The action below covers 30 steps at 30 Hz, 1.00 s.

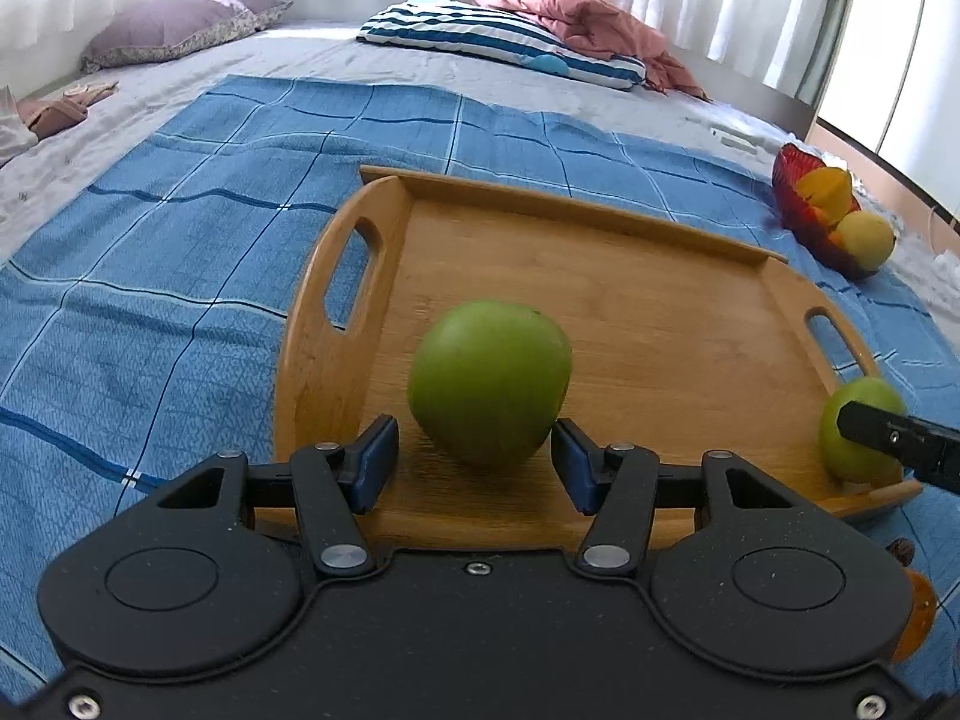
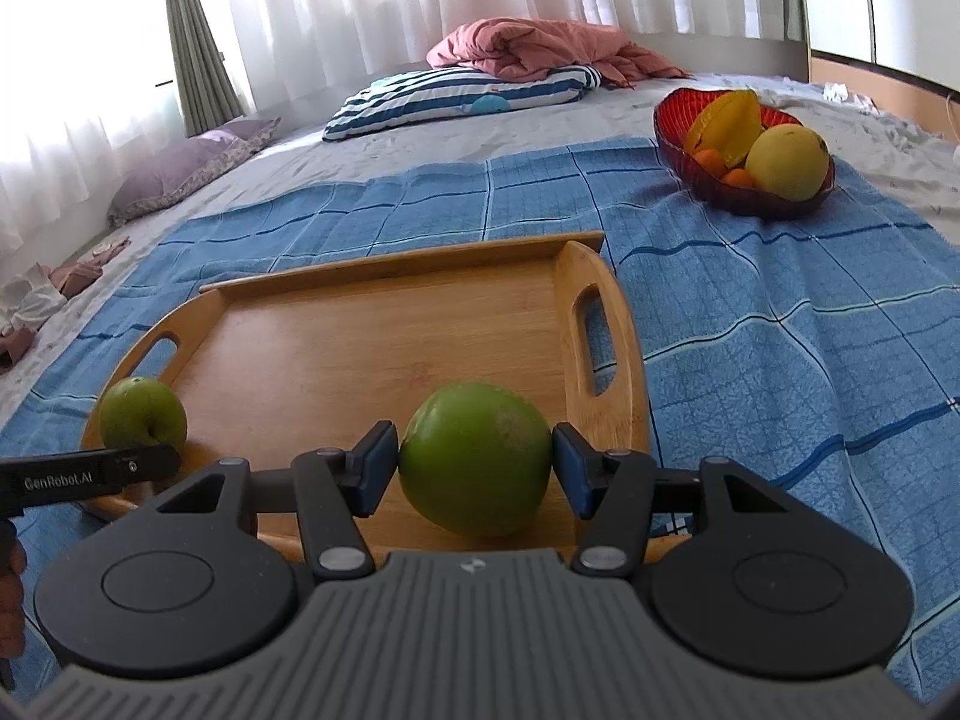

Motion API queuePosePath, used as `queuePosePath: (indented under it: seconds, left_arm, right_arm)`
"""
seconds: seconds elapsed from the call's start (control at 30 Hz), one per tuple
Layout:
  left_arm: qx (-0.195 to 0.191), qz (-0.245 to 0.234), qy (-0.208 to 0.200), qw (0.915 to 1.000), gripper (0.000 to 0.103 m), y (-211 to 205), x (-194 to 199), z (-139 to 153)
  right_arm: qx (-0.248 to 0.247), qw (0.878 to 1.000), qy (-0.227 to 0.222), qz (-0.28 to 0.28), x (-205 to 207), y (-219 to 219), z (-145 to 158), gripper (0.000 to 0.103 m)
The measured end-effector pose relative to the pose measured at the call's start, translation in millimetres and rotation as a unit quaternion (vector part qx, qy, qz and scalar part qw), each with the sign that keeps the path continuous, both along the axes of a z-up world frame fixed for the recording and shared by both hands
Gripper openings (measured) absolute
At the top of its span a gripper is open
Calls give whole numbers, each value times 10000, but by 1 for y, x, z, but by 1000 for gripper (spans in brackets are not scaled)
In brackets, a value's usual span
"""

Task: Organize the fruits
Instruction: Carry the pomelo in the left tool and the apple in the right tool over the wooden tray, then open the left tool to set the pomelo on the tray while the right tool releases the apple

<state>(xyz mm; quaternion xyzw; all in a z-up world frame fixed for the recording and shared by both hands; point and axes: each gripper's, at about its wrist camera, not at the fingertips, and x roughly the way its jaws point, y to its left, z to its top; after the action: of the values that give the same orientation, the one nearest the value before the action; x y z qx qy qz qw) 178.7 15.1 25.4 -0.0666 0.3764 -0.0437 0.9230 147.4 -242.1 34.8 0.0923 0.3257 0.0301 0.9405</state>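
Left wrist view: left gripper (image 1: 474, 465) released, blue pads either side of a round green apple (image 1: 489, 381) with gaps showing, fruit apparently resting on the rectangular bamboo tray with cut-out handles (image 1: 600, 276). Probably just set down, or about to be taken. Far right, a red glass bowl of yellow and orange fruit (image 1: 831, 213) on the blue checked blanket (image 1: 180, 240).

Right wrist view: right gripper (image 2: 474, 468) with pads touching a second green apple (image 2: 475, 457) on both sides, seemingly clasped low over the tray's near edge. Likely a placement under way, apples gathered on the tray, apart from the bowl.
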Motion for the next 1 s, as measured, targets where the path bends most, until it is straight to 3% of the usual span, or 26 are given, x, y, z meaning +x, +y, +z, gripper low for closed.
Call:
queuePosePath:
  seconds: [0.2, 0.43, 1.0]
  left_arm:
    - [-28, -51, -4, 10000, 73, 1, -5, 1]
    - [-31, -194, -275, 9994, 95, 1, -26, 7]
    - [-35, -439, -522, 9977, 100, 4, -94, 4]
  right_arm:
    - [47, 10000, -41, 51, -6, -2, 0, 75]
    - [169, 9997, -91, 145, -17, -4, -1, 86]
    - [-161, 9951, -876, 434, -81, 9, 0, 99]
